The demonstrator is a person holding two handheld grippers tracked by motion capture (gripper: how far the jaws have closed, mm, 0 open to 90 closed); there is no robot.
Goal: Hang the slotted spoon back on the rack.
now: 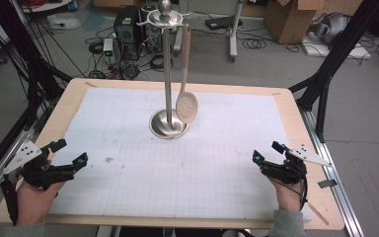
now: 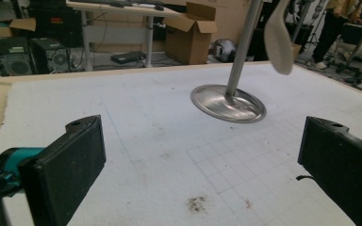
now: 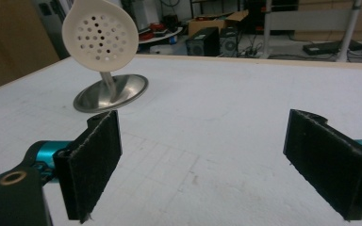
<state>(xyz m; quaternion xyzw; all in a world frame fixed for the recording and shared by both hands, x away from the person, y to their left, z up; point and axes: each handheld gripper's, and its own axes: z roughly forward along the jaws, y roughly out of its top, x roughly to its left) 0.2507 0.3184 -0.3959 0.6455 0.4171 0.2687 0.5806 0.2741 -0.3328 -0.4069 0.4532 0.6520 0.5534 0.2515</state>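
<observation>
Black padded jaws on both grippers stand wide apart with nothing between them. The left gripper point(image 1: 69, 153) sits at the near left corner of the table point(image 1: 69, 98), held by the left hand point(image 1: 32, 200); its jaws frame bare mat in the left gripper view. The right gripper point(image 1: 266, 150) sits at the near right edge, held by the right hand point(image 1: 288, 195), and likewise grips and touches nothing.

White gridded mat point(image 1: 202, 173) covers most of the wooden table top. A small dark smudge point(image 1: 110, 159) marks the mat near the left gripper. At the centre far side stands a steel utensil stand point(image 1: 168, 79), upright on a round base. A cream perforated spoon point(image 1: 186, 106) hangs from the stand's top hooks, its bowl just above the base, well apart from both grippers.

Beyond the table, the grey floor carries tangled cables, computer towers point(image 1: 127, 24) and cardboard boxes point(image 1: 288, 19).
</observation>
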